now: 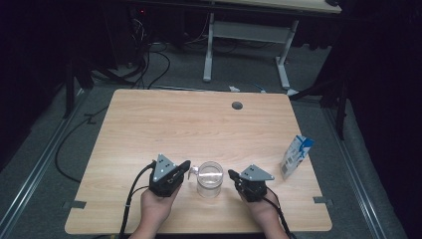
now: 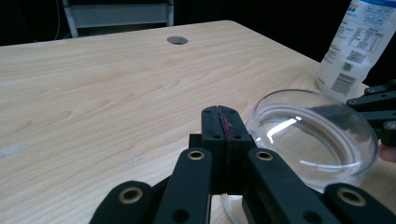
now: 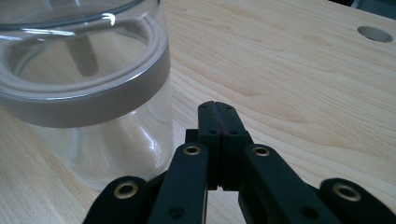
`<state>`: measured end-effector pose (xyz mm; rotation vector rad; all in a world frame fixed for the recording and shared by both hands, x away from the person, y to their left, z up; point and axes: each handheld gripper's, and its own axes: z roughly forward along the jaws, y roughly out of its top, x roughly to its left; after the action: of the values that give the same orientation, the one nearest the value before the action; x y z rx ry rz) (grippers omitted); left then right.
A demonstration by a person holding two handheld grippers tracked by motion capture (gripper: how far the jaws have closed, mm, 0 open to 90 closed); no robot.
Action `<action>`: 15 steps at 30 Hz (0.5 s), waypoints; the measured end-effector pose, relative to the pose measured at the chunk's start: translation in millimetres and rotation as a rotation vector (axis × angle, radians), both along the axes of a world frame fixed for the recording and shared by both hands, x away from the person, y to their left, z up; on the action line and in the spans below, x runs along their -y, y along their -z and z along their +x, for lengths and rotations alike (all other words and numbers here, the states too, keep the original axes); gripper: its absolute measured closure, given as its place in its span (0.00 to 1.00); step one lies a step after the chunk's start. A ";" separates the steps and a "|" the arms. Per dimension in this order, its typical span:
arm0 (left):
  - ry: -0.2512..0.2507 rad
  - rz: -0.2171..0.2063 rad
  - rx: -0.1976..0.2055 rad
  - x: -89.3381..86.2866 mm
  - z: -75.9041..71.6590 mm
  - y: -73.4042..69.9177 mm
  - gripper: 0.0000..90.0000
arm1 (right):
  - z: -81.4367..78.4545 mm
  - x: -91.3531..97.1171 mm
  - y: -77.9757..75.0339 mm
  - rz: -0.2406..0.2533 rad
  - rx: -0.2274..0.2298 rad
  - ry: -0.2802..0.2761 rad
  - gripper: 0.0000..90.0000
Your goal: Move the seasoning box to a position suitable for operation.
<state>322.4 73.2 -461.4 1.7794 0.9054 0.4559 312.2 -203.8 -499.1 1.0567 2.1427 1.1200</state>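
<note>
Overhead: glass jar between both tongs | close views: left tongs, right tongs together, empty

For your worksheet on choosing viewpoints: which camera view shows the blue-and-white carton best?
The high view: the whole carton stands at the table's right edge. The left gripper view crops it at the top right corner, though its label print reads larger there.

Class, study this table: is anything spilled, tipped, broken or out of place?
Nothing stands out. The glass jar stands upright between the shut left gripper and right gripper; the carton stands upright near the table edge.
</note>
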 end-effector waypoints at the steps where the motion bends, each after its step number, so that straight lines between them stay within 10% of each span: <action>1: 0.002 -0.003 0.000 2.1 0.2 -0.4 1.00 | -0.3 0.4 -0.5 0.000 0.001 0.000 1.00; 15: 0.002 0.049 0.025 13.6 -1.5 0.0 1.00 | -3.9 4.7 -6.1 0.020 0.015 -0.006 0.99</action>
<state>320.8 59.6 -461.4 1.8151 0.8816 0.5019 308.3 -208.5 -492.9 1.0484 2.1282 1.1511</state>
